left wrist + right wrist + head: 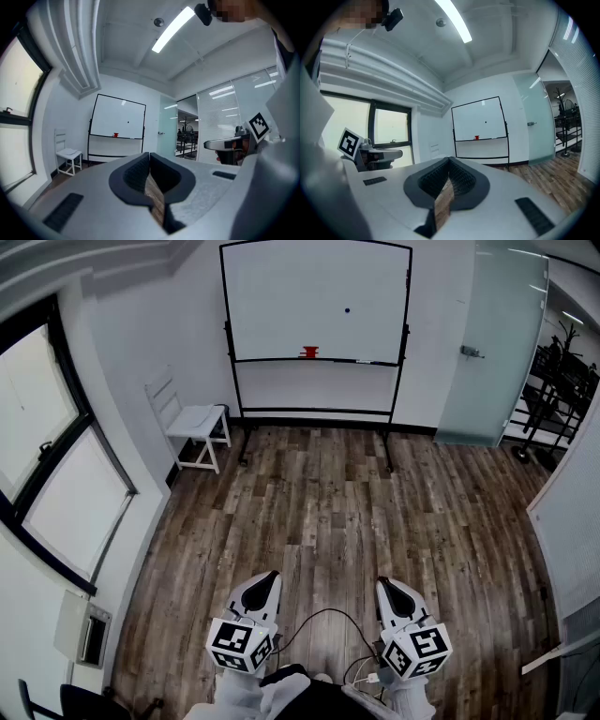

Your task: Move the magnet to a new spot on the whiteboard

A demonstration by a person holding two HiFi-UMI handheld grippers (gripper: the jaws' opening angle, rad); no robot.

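Note:
A whiteboard on a wheeled stand stands at the far wall, across the wooden floor. A small dark magnet sticks to its upper right part; it is also a dot in the left gripper view and the right gripper view. My left gripper and right gripper are held level, close to the person's body, far from the board. Both point toward it. In each gripper view the jaws meet at their tips, left gripper and right gripper, with nothing between them.
A red object sits on the board's pen tray. A white chair stands left of the board, under a wall with large windows. A frosted glass door is to the right. A black cable loops between the grippers.

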